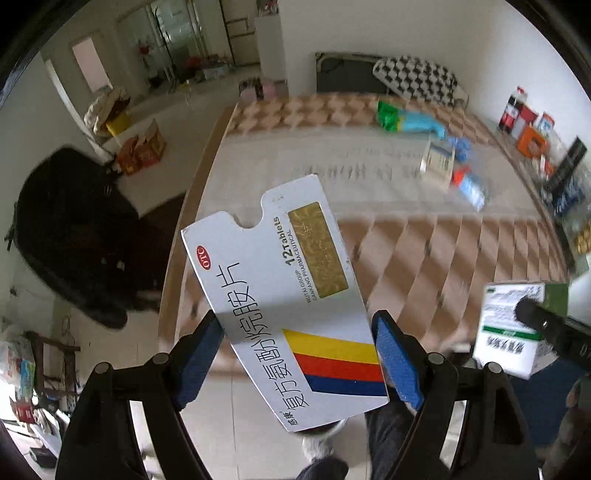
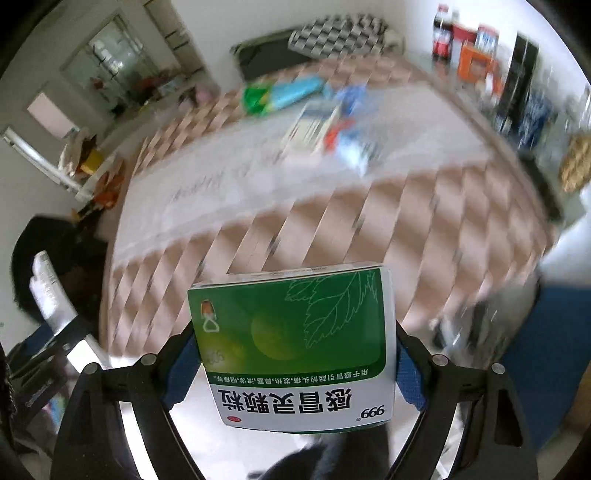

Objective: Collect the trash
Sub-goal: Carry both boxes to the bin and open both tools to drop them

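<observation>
Above the near edge of the worktop (image 1: 424, 251), I have both hands loaded. My left hand-held gripper (image 1: 299, 360) stands wide, its blue pads (image 1: 201, 354) pressed against the two long edges of a flat white tablet box (image 1: 291, 295) with yellow, red and blue stripes; the box sticks out tilted over the worktop's corner and the floor. My right hand-held gripper (image 2: 295, 365) is likewise wide, clamped across a green-and-white medicine box (image 2: 295, 347) with a leaf drawing on its top.

The left wrist view gives me what the right one cannot: the green-and-white box seen from the side at the lower right, with the dark finger of the right hand-held gripper across it, so I can see the two loads are well apart. It also shows the worktop's left edge cleanly, a black bag (image 1: 74, 229) on the floor beside it, and pale floor tiles under my grippers. The right wrist view is heavily smeared, yet it shows the right end better: a cola bottle (image 2: 441, 33), an orange box (image 2: 474, 62) and dark packs standing along that side.

Remaining litter sits on the far half: a green packet (image 1: 388, 114), a pale blue wrapper (image 1: 421, 123), a small carton (image 1: 437, 162) and a red-and-blue piece (image 1: 469, 184), close together. The near checkered strip of the worktop is bare, and the white band across the middle is bare on its left part.
</observation>
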`<state>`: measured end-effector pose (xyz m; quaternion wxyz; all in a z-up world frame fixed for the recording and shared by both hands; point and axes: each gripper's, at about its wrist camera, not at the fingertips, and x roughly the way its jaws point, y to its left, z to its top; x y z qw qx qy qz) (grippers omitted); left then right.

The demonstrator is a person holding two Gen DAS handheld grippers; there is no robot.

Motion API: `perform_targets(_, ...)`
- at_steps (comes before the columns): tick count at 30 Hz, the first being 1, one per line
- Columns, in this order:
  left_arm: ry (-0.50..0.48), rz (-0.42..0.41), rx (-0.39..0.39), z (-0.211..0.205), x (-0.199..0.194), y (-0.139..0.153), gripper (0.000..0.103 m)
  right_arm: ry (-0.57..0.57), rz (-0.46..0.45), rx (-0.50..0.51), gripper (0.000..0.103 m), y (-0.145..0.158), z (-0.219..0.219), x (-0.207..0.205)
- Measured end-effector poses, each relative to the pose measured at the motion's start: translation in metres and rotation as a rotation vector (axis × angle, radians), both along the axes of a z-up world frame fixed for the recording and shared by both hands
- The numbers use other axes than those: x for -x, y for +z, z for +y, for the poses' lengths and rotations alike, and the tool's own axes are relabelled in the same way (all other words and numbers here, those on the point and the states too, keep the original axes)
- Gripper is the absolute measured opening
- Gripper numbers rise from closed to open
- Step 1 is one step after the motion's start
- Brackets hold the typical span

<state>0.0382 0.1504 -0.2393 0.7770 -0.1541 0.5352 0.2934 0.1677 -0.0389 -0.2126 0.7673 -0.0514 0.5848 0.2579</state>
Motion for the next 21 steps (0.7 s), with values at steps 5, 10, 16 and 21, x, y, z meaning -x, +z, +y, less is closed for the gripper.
perform_targets(5, 0.028, 0.099, 0.113, -0.013, 0.062, -0.063, 0.08, 0.051, 0.174, 0.074, 0.09, -0.077, 0.0, 0.072)
perform_targets(10, 0.072, 0.218, 0.224, -0.024, 0.098, -0.157, 0.08, 0.091, 0.278, 0.189, 0.09, -0.179, -0.004, 0.116)
perform_targets(16, 0.082, 0.296, 0.341, -0.031, 0.111, -0.289, 0.08, 0.083, 0.362, 0.217, 0.09, -0.309, -0.007, 0.134)
perform_targets(21, 0.105, 0.301, 0.432, -0.024, 0.107, -0.391, 0.082, 0.065, 0.424, 0.216, 0.09, -0.411, -0.004, 0.128)
